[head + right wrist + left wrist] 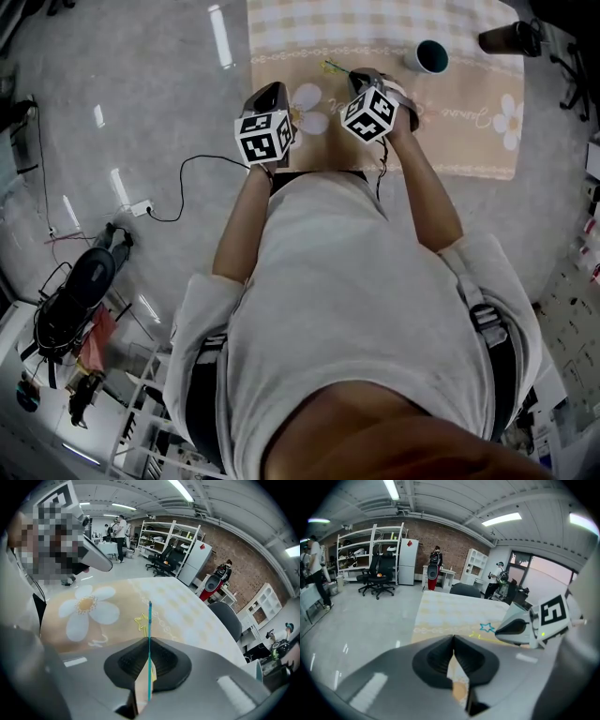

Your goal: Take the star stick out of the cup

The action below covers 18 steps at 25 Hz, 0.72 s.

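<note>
**A:** Where is the star stick (149,611) now?

**B:** It's out of the cup (431,56), which stands well apart, farther back and to the right. The right gripper (149,641) has its fingers pinched on the thin blue shaft. The star end points forward, low over the surface (469,122).

**A:** And the left gripper (453,639)?

**B:** Its fingers are pressed together with nothing in them, and it hangs just beside the right one.

**A:** What would make a good finish?

**B:** I'd lower the stick flat next to the yellow star stick (140,621) lying there, without crossing it. Then ease the fingers apart gently, so the light shaft doesn't spring or roll. I can't tell whether the blue tip already touches down, because it's seen edge-on.

**A:** And the surroundings?

**B:** The surface is covered in beige cloth with printed daisies and a checked far end. Around it are a grey floor (141,112), a brick wall (440,536), white shelves (356,550) and office chairs (377,576). A few people stand far off.
</note>
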Motion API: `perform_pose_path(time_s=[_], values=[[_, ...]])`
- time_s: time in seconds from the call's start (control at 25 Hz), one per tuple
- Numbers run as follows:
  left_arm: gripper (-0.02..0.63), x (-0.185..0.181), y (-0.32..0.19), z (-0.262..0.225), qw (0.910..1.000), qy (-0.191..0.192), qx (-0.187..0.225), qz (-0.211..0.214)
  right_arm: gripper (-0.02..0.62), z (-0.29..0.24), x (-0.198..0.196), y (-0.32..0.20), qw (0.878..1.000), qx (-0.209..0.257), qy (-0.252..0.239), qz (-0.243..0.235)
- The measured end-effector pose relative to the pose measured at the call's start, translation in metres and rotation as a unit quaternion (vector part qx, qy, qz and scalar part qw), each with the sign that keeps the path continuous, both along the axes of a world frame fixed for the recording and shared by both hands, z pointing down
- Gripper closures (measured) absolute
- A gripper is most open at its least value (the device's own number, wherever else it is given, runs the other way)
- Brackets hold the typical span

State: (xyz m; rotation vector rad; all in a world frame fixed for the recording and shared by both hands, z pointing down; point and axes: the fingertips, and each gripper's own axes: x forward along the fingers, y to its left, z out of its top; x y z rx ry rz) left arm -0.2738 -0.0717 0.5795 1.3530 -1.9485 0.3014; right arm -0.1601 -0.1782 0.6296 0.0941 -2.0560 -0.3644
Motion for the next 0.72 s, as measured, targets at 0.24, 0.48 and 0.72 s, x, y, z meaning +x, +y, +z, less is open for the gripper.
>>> perform_pose_path(time_s=[0.24, 0.48, 0.72], values=[[0.603, 0.004, 0.002, -0.002, 1.0000, -0.002, 0.000, -0.001, 0.581, 0.009, -0.005, 0.001, 1.000, -0.002, -0.011, 0.013], [0.603, 0.025, 0.009, -0.007, 0.9997, -0.005, 0.002, -0.022, 0.533, 0.014, -0.008, 0.002, 1.000, -0.015, -0.025, -0.003], [0.603, 0.045, 0.010, -0.027, 0.9984, -0.039, 0.028, -0.030, 0.542, -0.014, -0.006, -0.004, 0.996, -0.016, -0.090, -0.001]])
